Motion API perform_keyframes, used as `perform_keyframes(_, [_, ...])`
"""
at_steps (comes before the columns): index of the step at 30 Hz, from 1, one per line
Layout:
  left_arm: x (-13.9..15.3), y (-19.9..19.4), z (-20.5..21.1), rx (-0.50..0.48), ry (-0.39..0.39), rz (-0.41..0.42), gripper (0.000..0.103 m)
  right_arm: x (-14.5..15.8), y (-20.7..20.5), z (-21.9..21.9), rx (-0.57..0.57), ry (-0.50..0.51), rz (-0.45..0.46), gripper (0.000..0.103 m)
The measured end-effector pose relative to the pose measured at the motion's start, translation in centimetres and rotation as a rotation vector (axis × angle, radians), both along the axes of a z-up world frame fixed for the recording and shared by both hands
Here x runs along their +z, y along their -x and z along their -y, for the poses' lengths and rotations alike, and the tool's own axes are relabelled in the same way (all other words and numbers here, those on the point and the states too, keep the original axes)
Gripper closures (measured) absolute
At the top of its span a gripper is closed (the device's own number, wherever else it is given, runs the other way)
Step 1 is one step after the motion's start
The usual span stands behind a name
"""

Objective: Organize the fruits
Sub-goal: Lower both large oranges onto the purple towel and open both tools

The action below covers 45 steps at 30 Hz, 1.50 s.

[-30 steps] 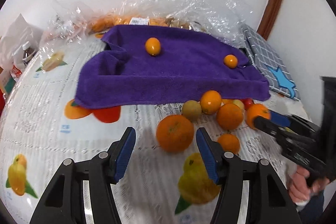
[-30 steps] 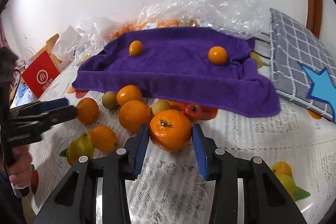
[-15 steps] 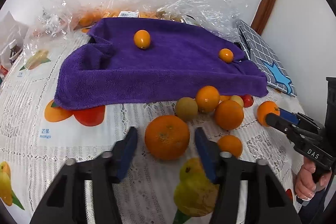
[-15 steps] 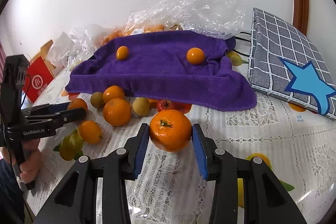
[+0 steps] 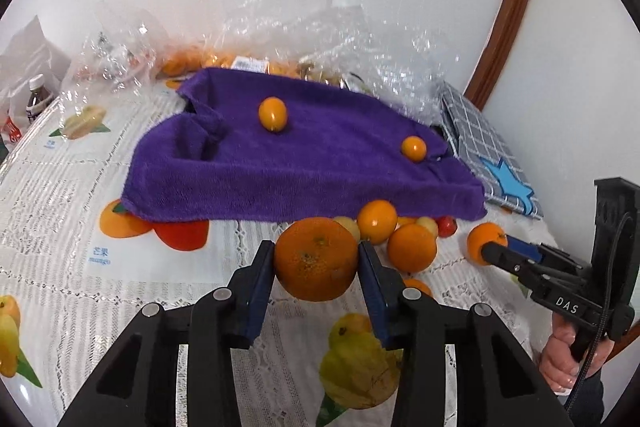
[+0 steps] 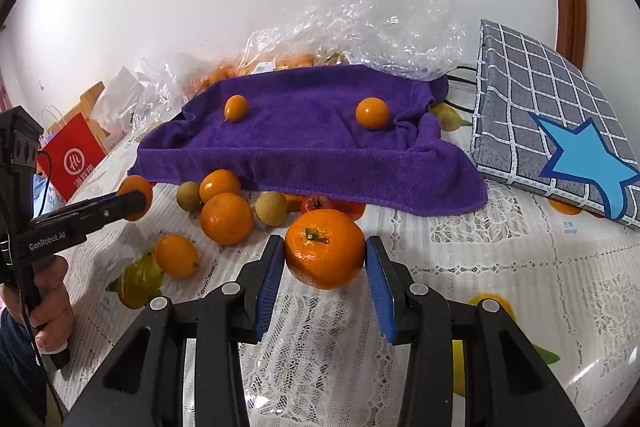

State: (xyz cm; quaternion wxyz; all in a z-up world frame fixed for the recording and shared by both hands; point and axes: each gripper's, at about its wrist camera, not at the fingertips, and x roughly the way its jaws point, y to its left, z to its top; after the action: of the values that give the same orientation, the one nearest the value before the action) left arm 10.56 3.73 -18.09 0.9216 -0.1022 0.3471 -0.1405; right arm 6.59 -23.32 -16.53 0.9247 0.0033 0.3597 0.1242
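Purple towel [image 5: 304, 155] is the landmark, spread on the counter [image 5: 60, 227] with its lace cover.

Left wrist view: left gripper [image 5: 316, 263] held level and low, pointing at the towel's near edge, jaws clamped on a large orange [image 5: 316, 259], blue pads flat against both its sides. Whether it is off the counter I cannot tell. Two small oranges sit on the towel, one near the middle [image 5: 272, 114], one toward the right end [image 5: 414, 148]. A loose cluster of fruit [image 5: 400, 235] lies just in front of the towel's near right edge. Right gripper [image 5: 486, 247] comes in from the right, well in front of the towel's right corner, gripping a smaller orange [image 5: 482, 241] at its tips; the person's hand [image 5: 564, 359] wraps the handle below. Grey checked cushion [image 5: 480, 143] with a blue star sits beside the towel's right end. Clear plastic bags [image 5: 320, 39] are behind the towel.

Right wrist view: right gripper [image 6: 325, 255] also level, aimed at the towel's near edge, jaws clenched on a stemmed orange [image 6: 325, 247] in front of the towel. Left gripper [image 6: 132, 201] enters from the left, in front of the towel's left corner, with its orange [image 6: 138, 189] pinched at the tips; hand [image 6: 48, 307] on the grip. Red paper bag [image 6: 74, 161] stands left of the towel.
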Motion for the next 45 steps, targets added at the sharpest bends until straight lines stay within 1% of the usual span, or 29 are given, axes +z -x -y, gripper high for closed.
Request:
perform_keyframes(3, [0.5,0.2,-0.5,0.019,0.02,0.036,0.063,0.3,0.4,0.2,-0.028,-0.005,0.023,0.062])
perform_keyframes(7, [1.4,0.4,-1.0,0.028,0.046,0.062,0.063,0.8,0.7,0.3,-0.038,-0.017,0.05,0.062])
perform_keyframes(9, [2.9,0.4,-1.0,0.039,0.038,0.099,0.063,1.3,0.5,0.0,-0.029,-0.021,0.05,0.062])
perform_keyframes(11, [4.3,0.0,-1.0,0.05,0.034,0.13,0.063,2.3,0.2,-0.4,-0.016,-0.009,0.07,0.062])
perform_keyframes(12, [5.4,-0.6,-1.3,0.061,0.042,0.148,0.063,3.1,-0.1,-0.7,-0.006,-0.001,0.085,0.062])
perform_keyframes(15, [7.6,-2.4,-2.1,0.103,0.059,0.196,0.063,5.5,-1.4,-1.3,0.016,-0.014,0.137,0.062])
perform_keyframes(19, [8.7,-5.0,-3.0,0.16,0.065,0.231,0.063,8.1,-4.5,-1.4,0.0,-0.042,0.181,0.062])
perform_keyframes(22, [8.2,-7.1,-3.8,0.194,0.104,0.221,0.063,9.1,-7.5,-1.3,-0.015,-0.063,0.191,0.062])
perform_keyframes(24, [7.4,-8.4,-4.3,0.223,0.114,0.205,0.063,8.9,-9.3,-1.2,-0.023,-0.08,0.189,0.062])
perform_keyframes(27, [4.9,-9.6,-5.2,0.251,0.144,0.164,0.063,7.3,-10.8,-0.9,-0.037,-0.097,0.153,0.062])
perform_keyframes(28, [4.2,-9.7,-5.4,0.258,0.153,0.154,0.063,6.7,-11.1,-0.9,-0.036,-0.096,0.135,0.062])
perform_keyframes(29, [3.5,-10.1,-5.6,0.273,0.146,0.122,0.063,5.9,-11.5,-1.0,-0.035,-0.074,0.106,0.062])
perform_keyframes(30, [3.3,-10.2,-5.6,0.273,0.138,0.108,0.063,5.5,-11.7,-1.1,-0.035,-0.05,0.094,0.062])
perform_keyframes(32, [3.0,-10.2,-5.8,0.276,0.139,0.12,0.063,4.8,-11.9,-1.2,-0.047,-0.004,0.083,0.062])
perform_keyframes(35, [2.5,-10.5,-5.7,0.276,0.134,0.109,0.063,4.1,-12.1,-0.8,-0.047,-0.023,0.065,0.062])
perform_keyframes(40, [2.2,-10.9,-5.6,0.273,0.128,0.097,0.063,3.8,-12.3,-0.5,-0.058,-0.021,0.066,0.062])
perform_keyframes(42, [2.1,-11.0,-5.7,0.272,0.134,0.094,0.063,3.5,-12.5,-0.4,-0.05,-0.035,0.051,0.062])
perform_keyframes(45, [2.1,-11.1,-5.7,0.278,0.123,0.087,0.063,2.7,-12.6,-0.8,-0.042,-0.019,0.026,0.062])
